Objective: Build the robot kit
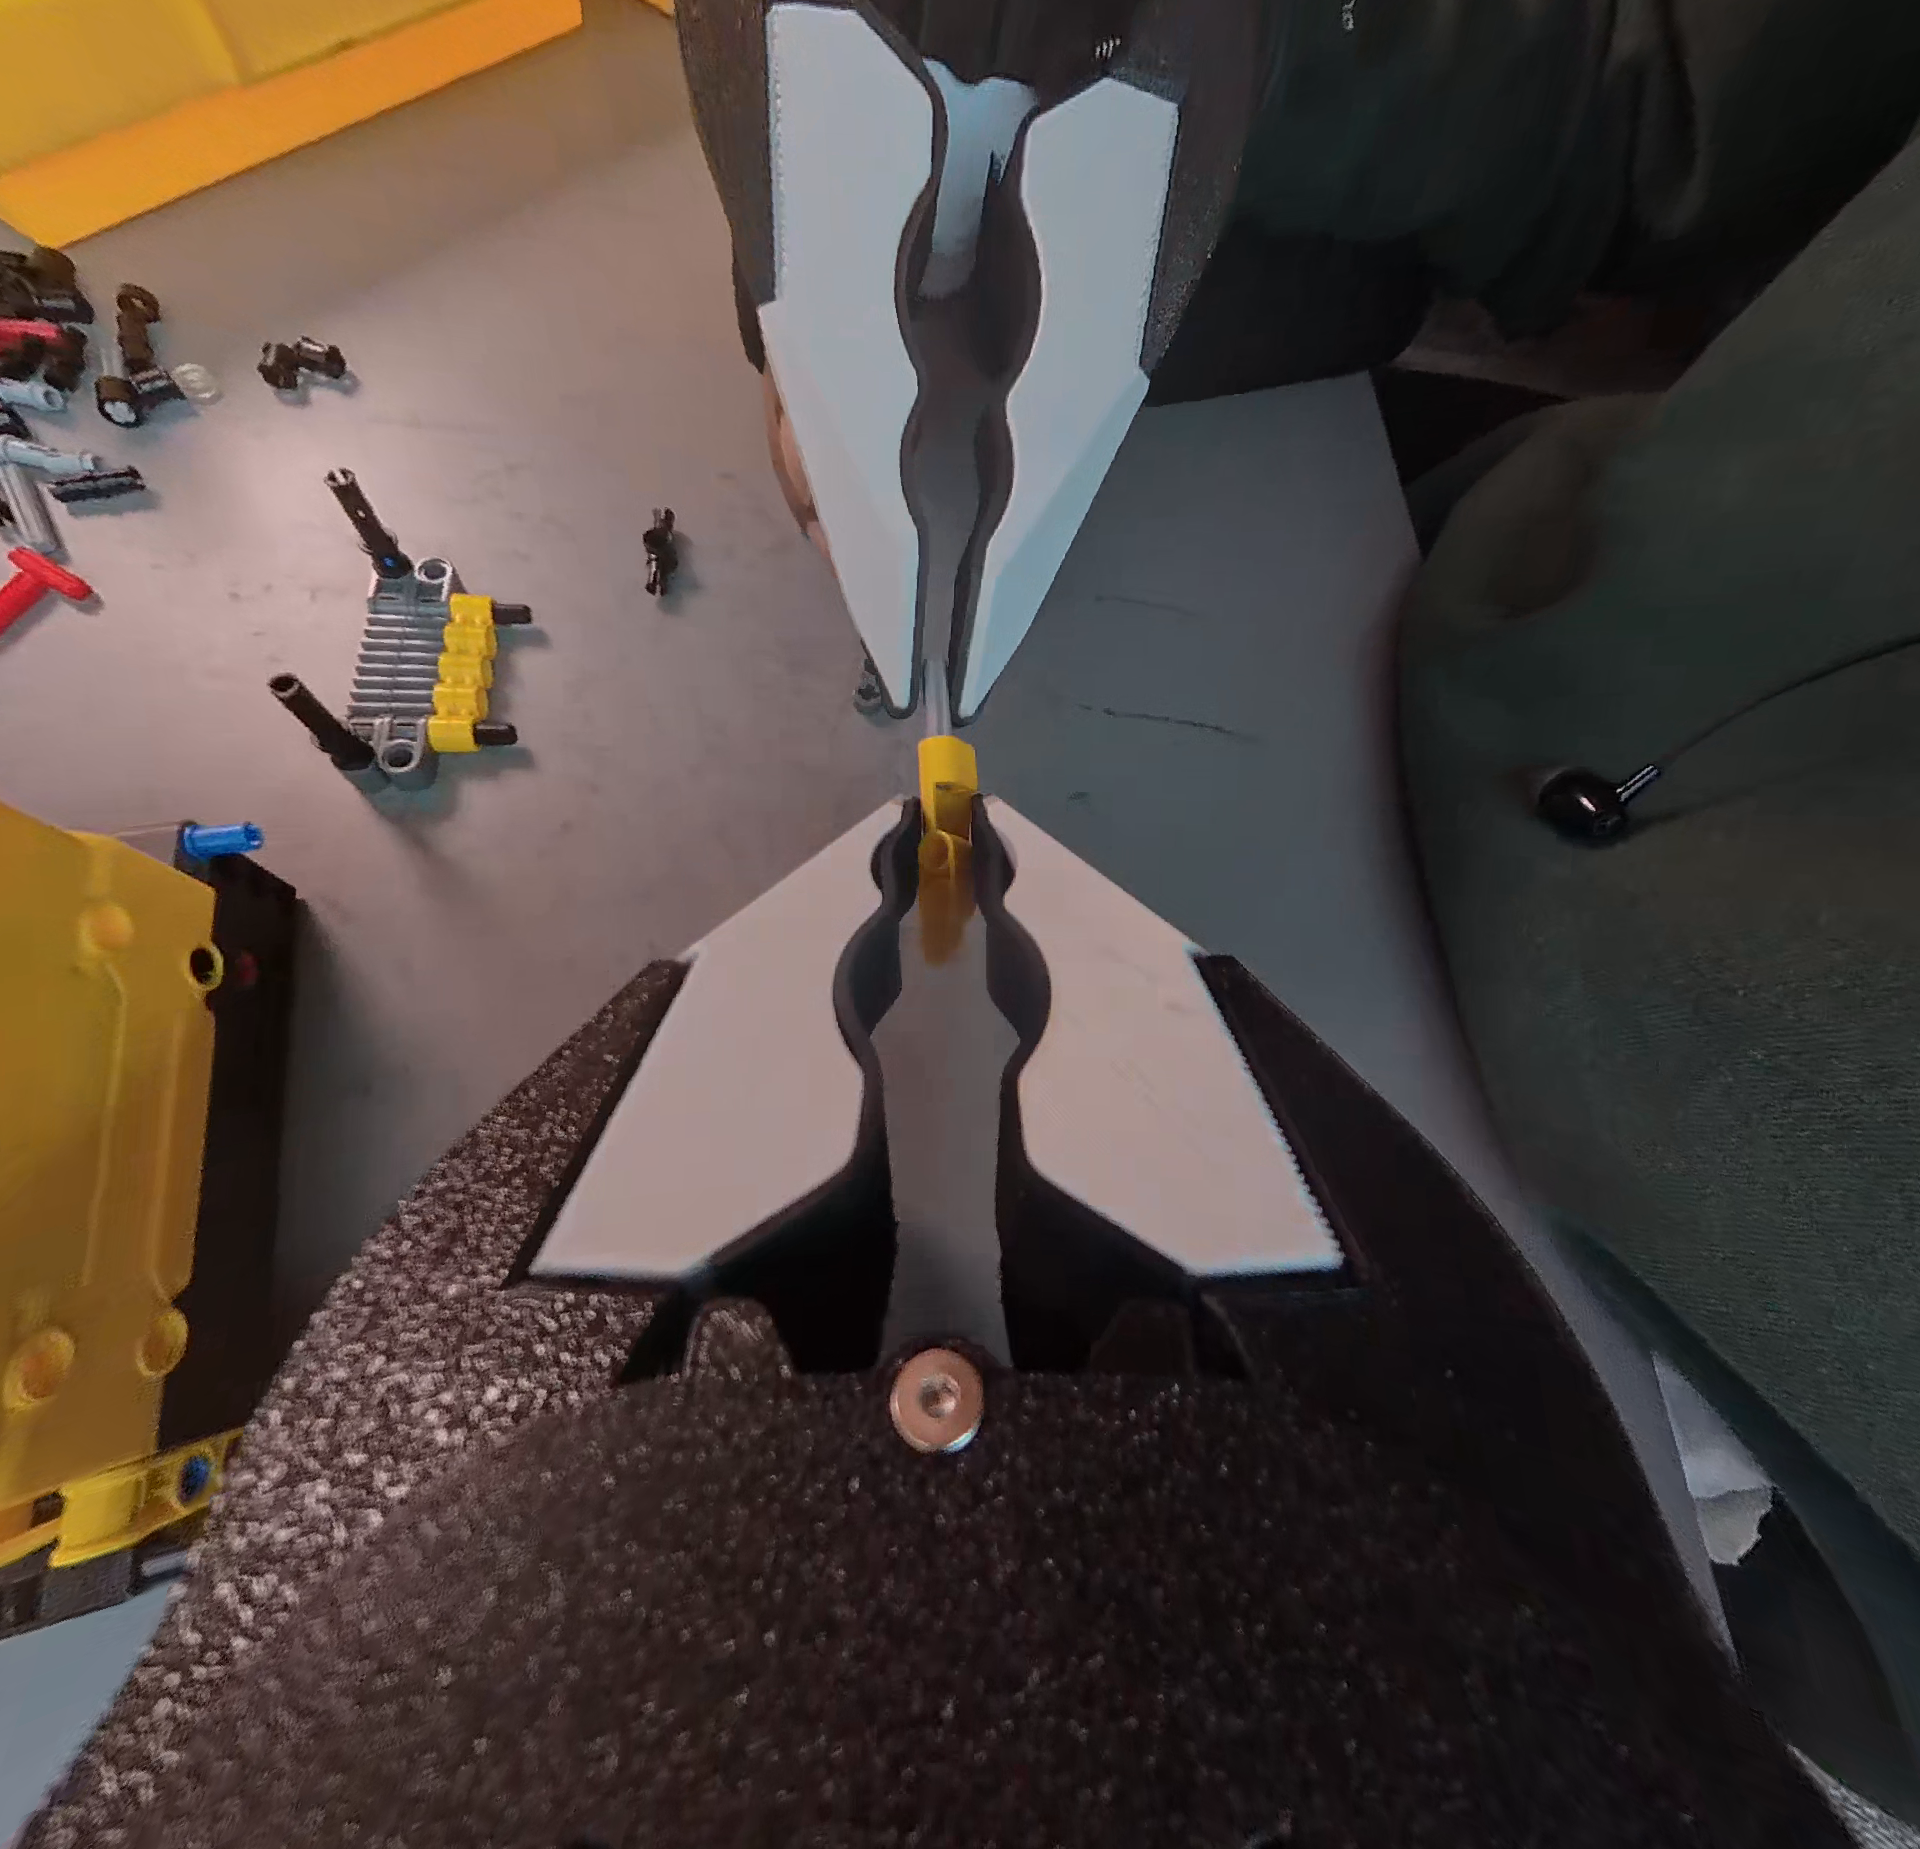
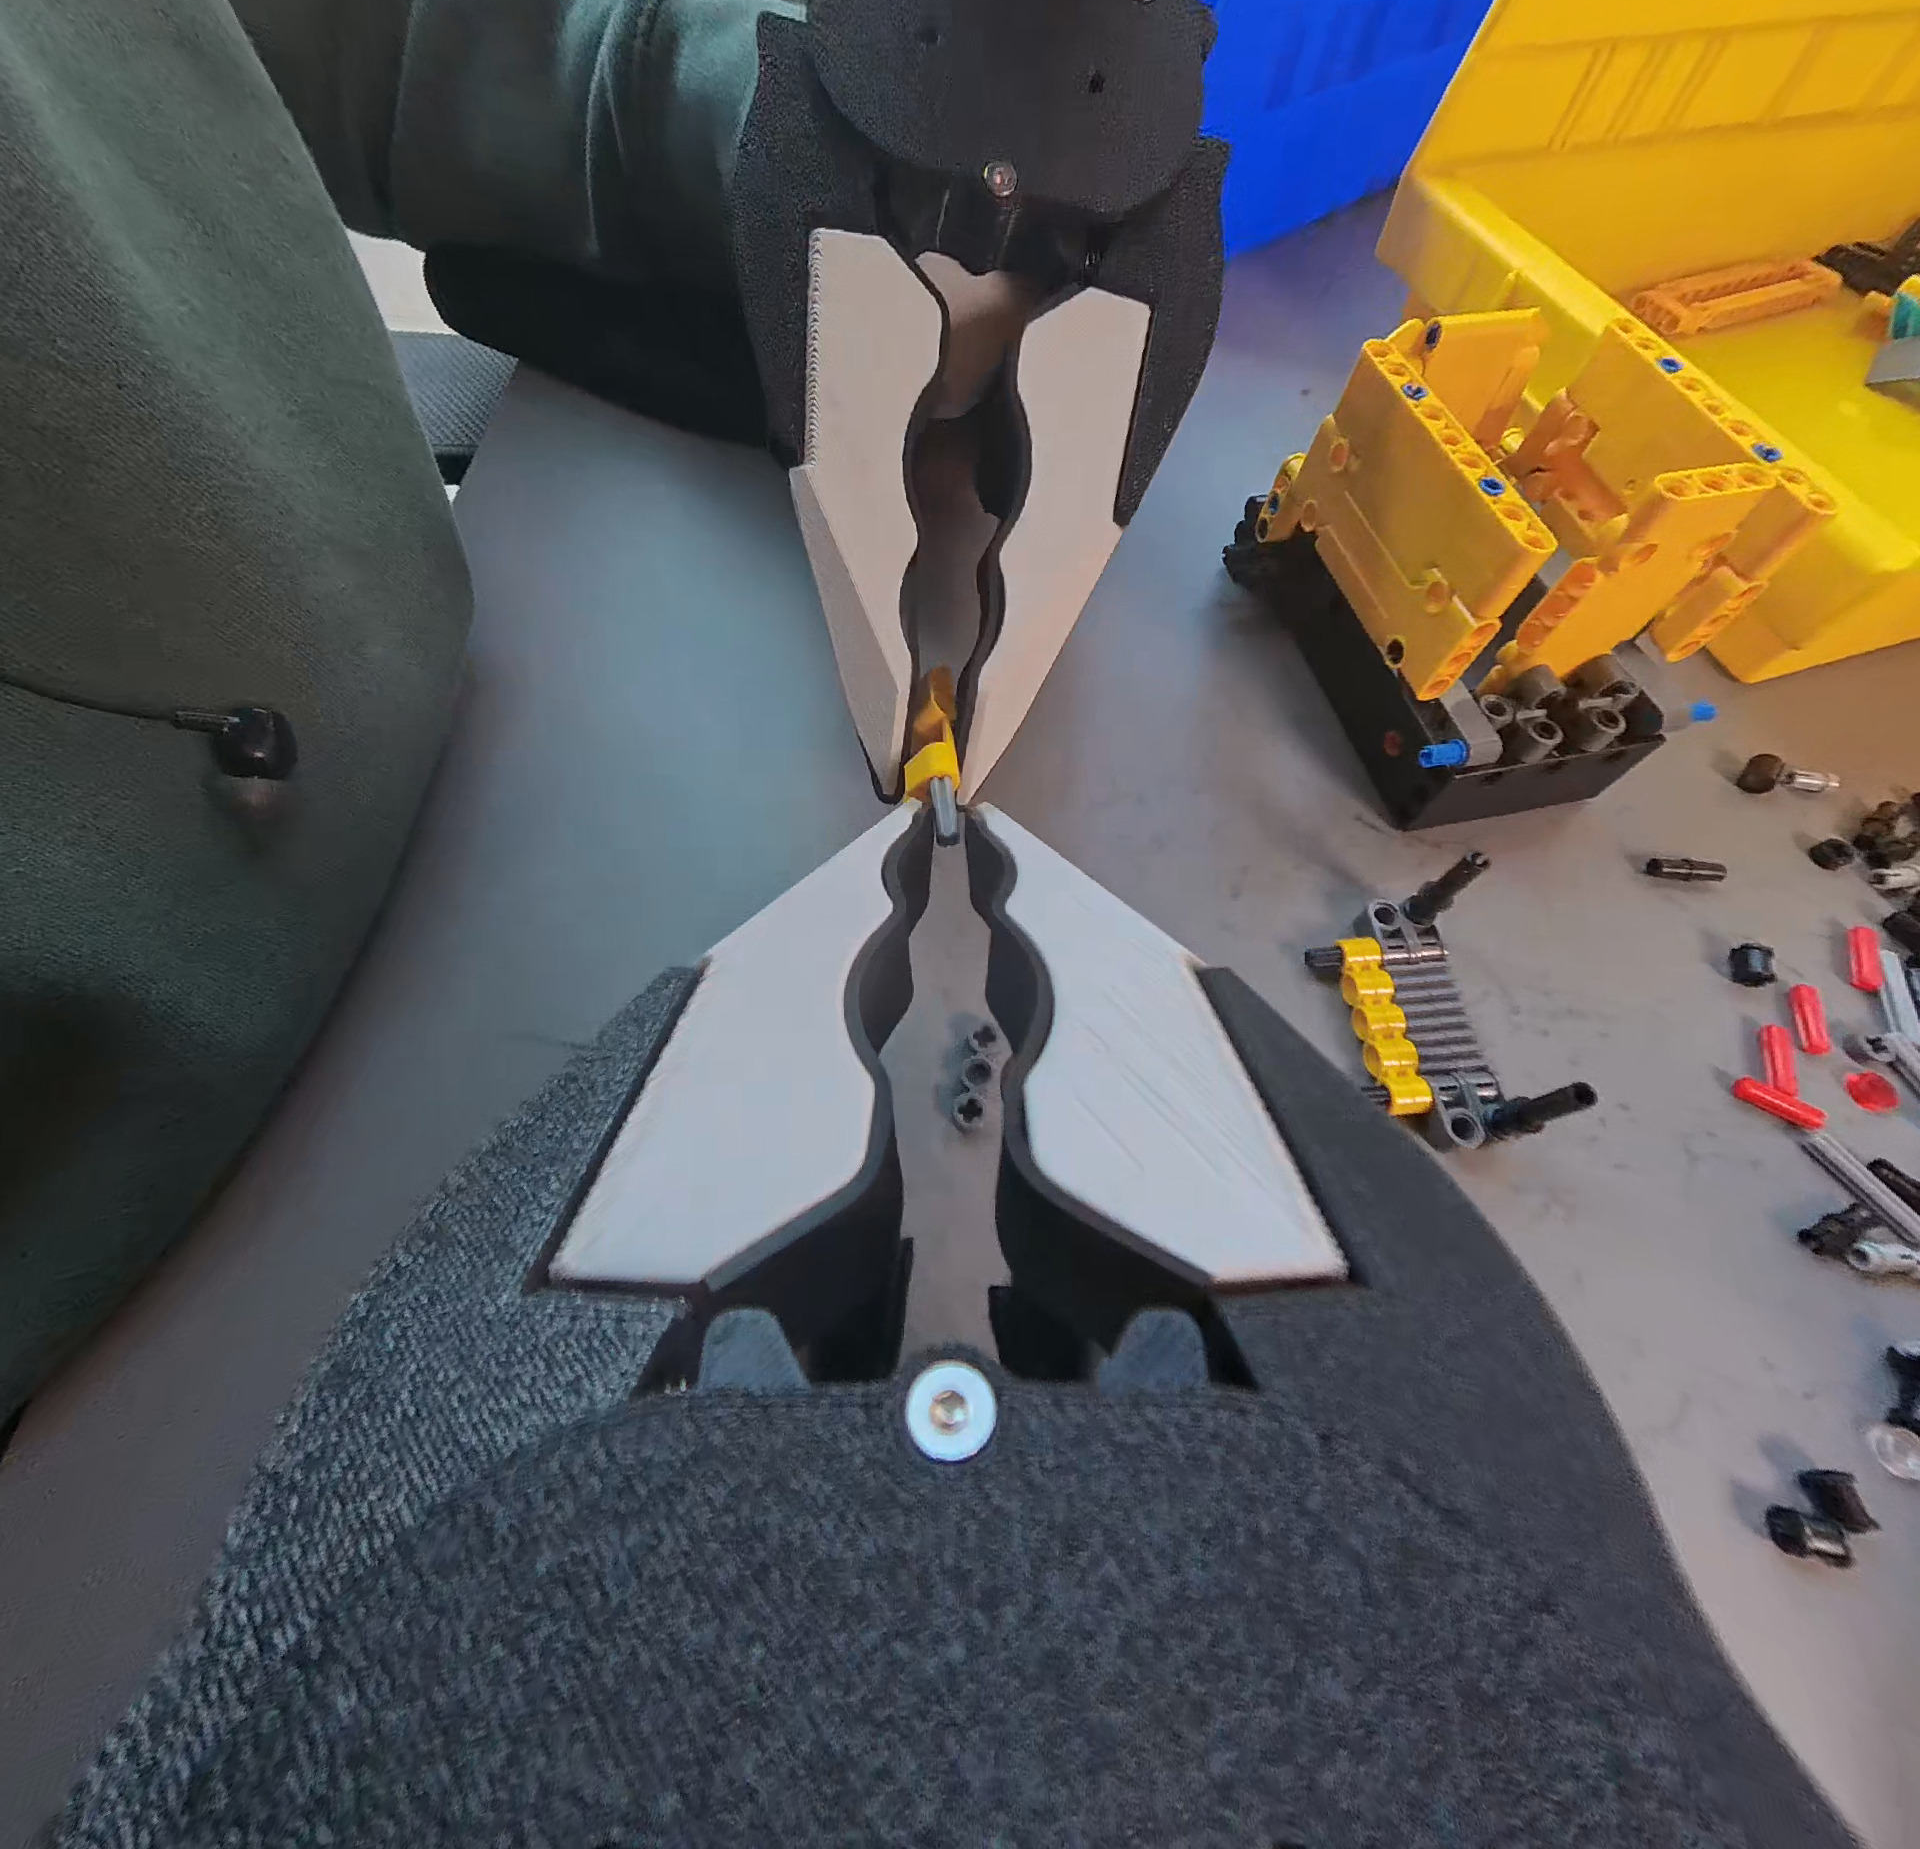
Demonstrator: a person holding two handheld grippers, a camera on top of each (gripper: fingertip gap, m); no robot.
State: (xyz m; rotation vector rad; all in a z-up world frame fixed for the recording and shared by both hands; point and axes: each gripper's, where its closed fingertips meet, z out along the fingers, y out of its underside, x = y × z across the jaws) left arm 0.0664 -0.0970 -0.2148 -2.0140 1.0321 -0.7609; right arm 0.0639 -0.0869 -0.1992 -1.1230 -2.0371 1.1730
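Left gripper: you are holding a yellow connector with it. The jaws are closing on the part near their tips.
Right gripper: you are gripping a thin grey axle with it. The jaws are pinching it at the very tips.
Position of both: you are pointing the grippers at each other, tip to tip, above the table, just in front of your green sweatshirt.
Join: the axle end is meeting the connector's open end. How deep it is sitting cannot be told from either view.
Below the right gripper: a short grey beam is lying on the table, apart from the jaws.
Built so far: a grey ribbed block with a yellow beam along one side and black pins is lying near the grippers. A larger yellow-and-black model is standing beyond it, with blue pins showing at its edges.
Loose parts: red axles, black pins and grey axles are lying scattered past the ribbed block, none of them in a gripper.
Bins: a yellow bin is sitting behind the model, a blue bin beside it.
Writing: a black sleeve behind the right gripper is carrying a small pale print. No brand marks are showing on the parts or bins.
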